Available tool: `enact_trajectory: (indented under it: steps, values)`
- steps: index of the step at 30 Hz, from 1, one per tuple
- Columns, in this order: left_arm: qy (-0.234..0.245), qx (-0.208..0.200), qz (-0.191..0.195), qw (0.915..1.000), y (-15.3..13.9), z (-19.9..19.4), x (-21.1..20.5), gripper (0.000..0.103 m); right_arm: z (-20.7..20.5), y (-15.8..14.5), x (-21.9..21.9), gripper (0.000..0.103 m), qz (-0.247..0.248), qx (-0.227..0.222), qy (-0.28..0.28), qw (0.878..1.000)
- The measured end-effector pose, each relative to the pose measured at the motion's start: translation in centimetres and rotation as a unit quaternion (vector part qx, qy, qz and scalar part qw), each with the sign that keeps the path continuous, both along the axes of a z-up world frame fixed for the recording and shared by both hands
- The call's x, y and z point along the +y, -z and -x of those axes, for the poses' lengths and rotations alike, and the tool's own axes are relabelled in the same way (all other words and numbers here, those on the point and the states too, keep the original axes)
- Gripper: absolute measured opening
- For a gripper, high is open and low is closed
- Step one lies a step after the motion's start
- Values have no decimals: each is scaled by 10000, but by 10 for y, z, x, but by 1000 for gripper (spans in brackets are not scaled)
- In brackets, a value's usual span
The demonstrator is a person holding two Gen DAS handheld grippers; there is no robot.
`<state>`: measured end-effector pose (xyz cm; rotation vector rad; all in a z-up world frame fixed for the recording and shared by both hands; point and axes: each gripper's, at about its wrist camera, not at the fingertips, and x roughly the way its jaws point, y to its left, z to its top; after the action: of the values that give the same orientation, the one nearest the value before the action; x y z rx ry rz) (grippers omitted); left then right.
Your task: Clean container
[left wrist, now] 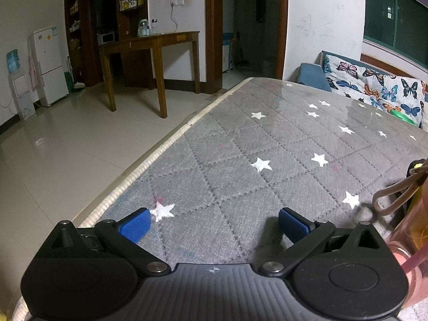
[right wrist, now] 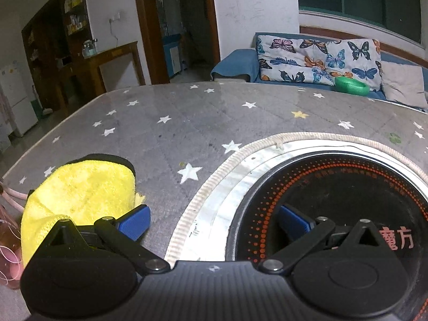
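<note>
A pink see-through bottle (left wrist: 412, 243) with a loop strap (left wrist: 396, 195) stands at the right edge of the left wrist view; it also shows at the left edge of the right wrist view (right wrist: 8, 243). A folded yellow cloth (right wrist: 77, 190) lies on the grey star-patterned table cover (right wrist: 187, 123), just left of my right gripper. My left gripper (left wrist: 214, 223) is open and empty over the cover, left of the bottle. My right gripper (right wrist: 214, 222) is open and empty, with its right finger over a round black cooktop (right wrist: 334, 187).
The cooktop is set in the table with a silver ring (right wrist: 240, 182) and a beige trim around it. A green bowl (right wrist: 351, 85) sits on the butterfly-print sofa (right wrist: 315, 56) beyond the table. The table's left edge (left wrist: 160, 149) drops to a tiled floor.
</note>
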<state>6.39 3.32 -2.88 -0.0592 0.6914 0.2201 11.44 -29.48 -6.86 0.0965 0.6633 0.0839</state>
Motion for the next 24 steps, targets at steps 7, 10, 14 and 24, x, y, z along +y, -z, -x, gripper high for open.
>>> enact_trajectory:
  steps: [7, 10, 14, 24]
  values:
    - [2, -4, 31, 10000, 0, -4, 9, 103, -4, 1, 3, 103, 224, 54, 7, 9997]
    - [3, -3, 33, 10000, -1, -4, 12, 103, -2, 1, 3, 103, 232, 47, 5, 9997]
    - [3, -4, 35, 10000, -2, -3, 14, 103, -9, 1, -1, 103, 238, 48, -30, 9997]
    - [4, -3, 37, 10000, 2, -5, 7, 103, -17, 0, -7, 103, 240, 43, -68, 9997]
